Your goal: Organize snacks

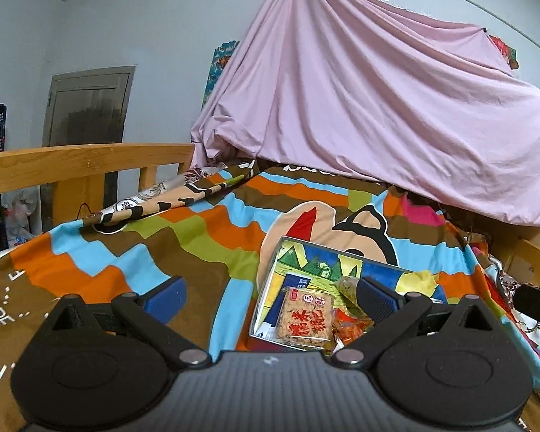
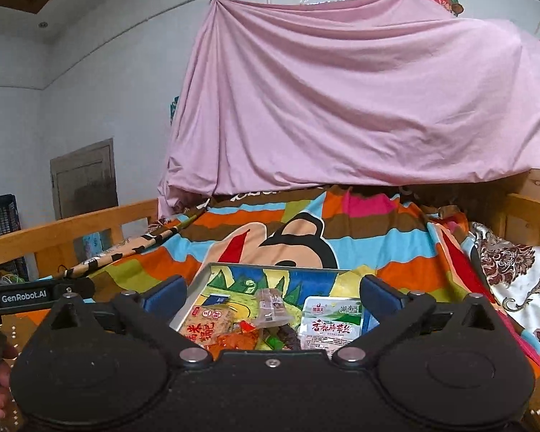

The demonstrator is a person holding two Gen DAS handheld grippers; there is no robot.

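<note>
While both grippers hang above a bed spread with a bright cartoon blanket [image 2: 183,248], the snacks sit gathered in a shallow painted tray [image 2: 270,270] lying on that blanket, in front of a draped pink sheet [image 2: 342,100]. Inside the tray lie a rice cracker pack [image 2: 207,324] with red characters at the left, a white sealed packet [image 2: 331,320] at the right, a slim upright wrapper [image 2: 271,306] between them, and orange wrappers [image 2: 235,340] at the near edge.

Judging from how things lie, most of the sorting looks done, and the step in hand appears to be pulling clear of the tray. Doing that well would mean lifting straight away from the packets, so no finger snags a wrapper or tips the tray on the soft bedding.

The right gripper [image 2: 270,300] stands spread as wide as it goes, its blue pads on either side of the tray's view, with nothing pinched between them. The left gripper [image 1: 270,297] is likewise spread and empty, the rice cracker pack [image 1: 307,315] visible below the gap between its fingers, not touched.

A wooden bed rail [image 1: 82,162] runs along the left.
</note>
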